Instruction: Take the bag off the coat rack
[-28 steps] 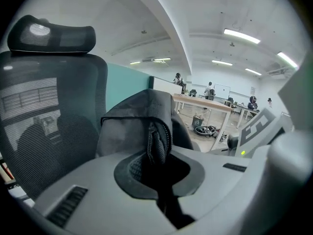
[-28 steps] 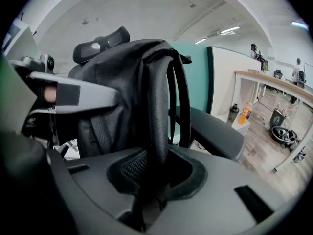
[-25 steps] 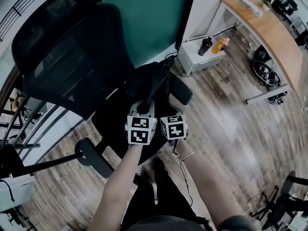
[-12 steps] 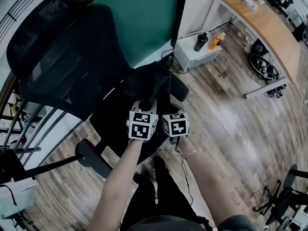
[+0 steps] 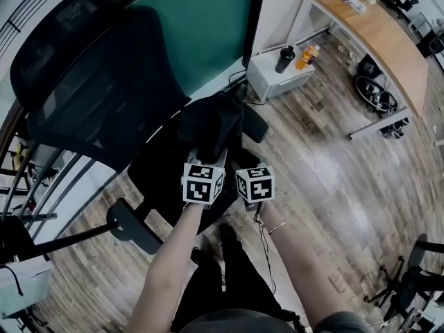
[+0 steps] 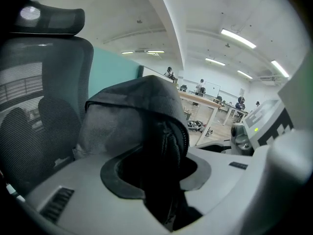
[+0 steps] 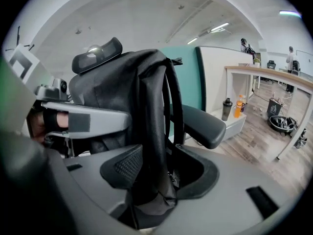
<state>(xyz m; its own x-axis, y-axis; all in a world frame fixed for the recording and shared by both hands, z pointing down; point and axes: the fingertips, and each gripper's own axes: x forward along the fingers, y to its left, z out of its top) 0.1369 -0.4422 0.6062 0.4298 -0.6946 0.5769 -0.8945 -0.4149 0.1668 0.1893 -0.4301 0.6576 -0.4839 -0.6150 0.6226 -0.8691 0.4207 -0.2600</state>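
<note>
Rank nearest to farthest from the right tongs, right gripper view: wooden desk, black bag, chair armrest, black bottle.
1. black bag, between the right tongs, which have just been opening.
2. chair armrest, just beyond.
3. black bottle, farther right.
4. wooden desk, far right.

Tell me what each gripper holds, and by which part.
Nothing is clamped. The left gripper and right gripper have just been opening: the backpack lies loose between both, zippered edge in the left jaws, strap in the right.
</note>
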